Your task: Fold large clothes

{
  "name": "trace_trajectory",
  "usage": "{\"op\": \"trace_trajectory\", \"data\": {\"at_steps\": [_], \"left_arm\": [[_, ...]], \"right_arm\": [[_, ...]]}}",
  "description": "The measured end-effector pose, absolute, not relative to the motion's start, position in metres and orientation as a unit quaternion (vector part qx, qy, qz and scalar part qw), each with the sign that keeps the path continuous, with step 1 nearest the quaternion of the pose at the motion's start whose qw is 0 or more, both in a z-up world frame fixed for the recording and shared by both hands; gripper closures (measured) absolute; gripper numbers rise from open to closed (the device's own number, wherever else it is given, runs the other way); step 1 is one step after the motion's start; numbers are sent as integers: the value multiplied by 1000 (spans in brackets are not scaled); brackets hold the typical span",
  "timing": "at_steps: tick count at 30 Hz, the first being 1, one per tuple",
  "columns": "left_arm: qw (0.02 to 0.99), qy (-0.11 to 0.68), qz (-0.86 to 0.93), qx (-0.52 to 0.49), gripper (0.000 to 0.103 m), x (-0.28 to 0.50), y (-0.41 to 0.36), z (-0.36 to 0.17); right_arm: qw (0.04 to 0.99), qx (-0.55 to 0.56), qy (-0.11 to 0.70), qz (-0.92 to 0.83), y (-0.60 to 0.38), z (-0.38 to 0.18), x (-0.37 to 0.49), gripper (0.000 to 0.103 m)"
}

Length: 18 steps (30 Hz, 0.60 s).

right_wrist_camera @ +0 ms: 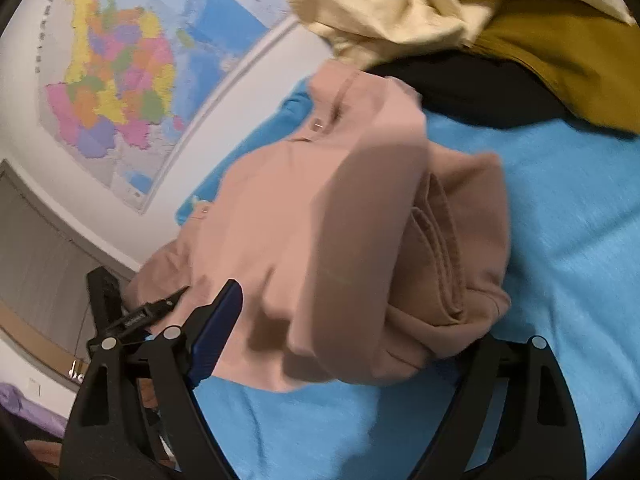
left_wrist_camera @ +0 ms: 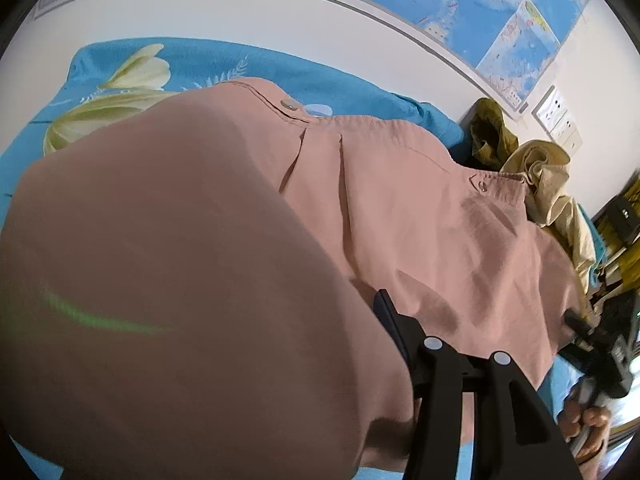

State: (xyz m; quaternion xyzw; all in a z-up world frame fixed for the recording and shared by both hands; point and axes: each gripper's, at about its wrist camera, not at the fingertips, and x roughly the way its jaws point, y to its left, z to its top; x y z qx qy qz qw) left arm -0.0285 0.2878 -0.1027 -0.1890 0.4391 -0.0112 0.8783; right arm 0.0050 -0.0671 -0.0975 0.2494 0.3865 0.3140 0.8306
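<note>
While the right gripper stands wide apart around the near fold of the pink shirt, the left gripper is half buried under that cloth, so its spread cannot be told. The shirt lies across the blue bedsheet. Toward the bed's far edge sit cream and mustard garments, below a wall map.

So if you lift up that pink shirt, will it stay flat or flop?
Probably flop: the pink shirt already drapes in soft folds and creases on the blue sheet. It looks thin, so likely light. The doubled layers may slide apart.
</note>
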Motion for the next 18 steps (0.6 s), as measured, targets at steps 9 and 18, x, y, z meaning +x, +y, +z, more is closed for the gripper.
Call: {"op": "trace_trajectory", "data": {"at_steps": [9, 18], "left_arm": [[879, 440, -21, -181, 42, -26, 286, -104], [876, 428, 5, -220, 35, -18, 304, -102]], "right_arm": [[825, 240, 412, 302, -54, -107, 25, 20], [823, 257, 398, 312, -51, -105, 36, 32]]}}
